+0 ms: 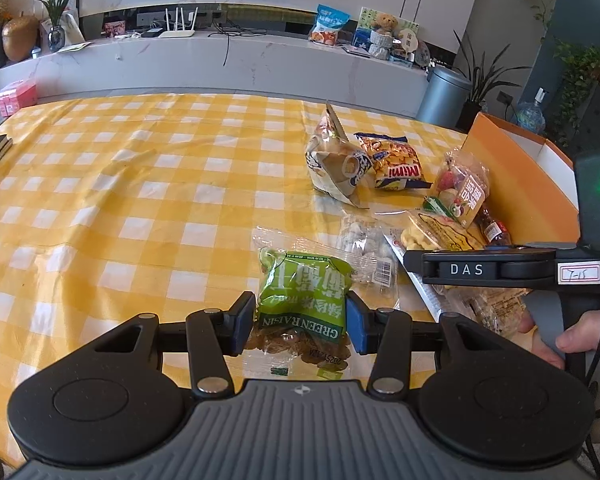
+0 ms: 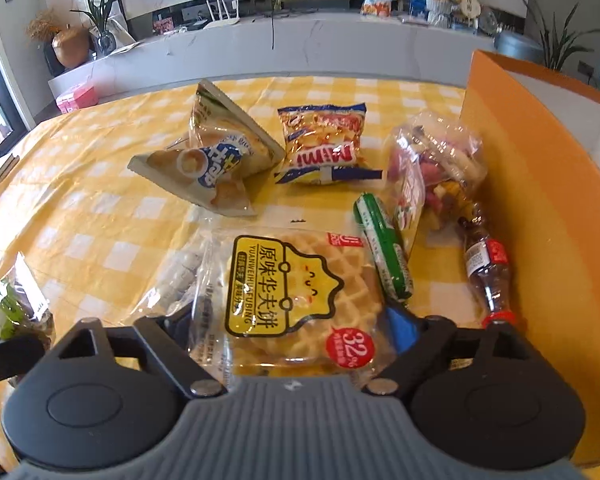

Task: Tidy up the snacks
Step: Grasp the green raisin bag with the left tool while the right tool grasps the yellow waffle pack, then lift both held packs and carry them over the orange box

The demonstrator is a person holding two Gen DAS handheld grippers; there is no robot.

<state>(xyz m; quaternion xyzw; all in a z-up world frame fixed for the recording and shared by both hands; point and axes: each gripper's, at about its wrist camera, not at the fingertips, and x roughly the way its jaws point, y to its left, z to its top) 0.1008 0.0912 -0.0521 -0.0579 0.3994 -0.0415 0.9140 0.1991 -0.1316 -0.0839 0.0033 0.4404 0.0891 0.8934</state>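
I've got the green raisin bag (image 1: 302, 307) low centre in the left wrist view, flat on the worktop (image 1: 100, 184), and the left gripper (image 1: 302, 322) has its blue pads pressed against both sides of it, so that one looks clamped. In the right wrist view the waffle pack (image 2: 296, 304) sits bottom centre, and the right gripper (image 2: 300, 336) straddles it with fingers (image 2: 404, 330) spread wide; whether they bite the wrapper yet, I can't tell.

I judge this the pick-up step for both packets, with the orange box (image 2: 512, 184) at the right edge as the likely home. Next move calls for lifting clear, then swinging right over the box wall.

Room is tight on that side: the green sausage stick (image 2: 384, 250) lies just beside the waffle pack, the small cola bottle (image 2: 486, 268) hugs the box wall, and the fruit snack bag (image 2: 436, 164) sits beyond. The left half of the worktop is open cloth.
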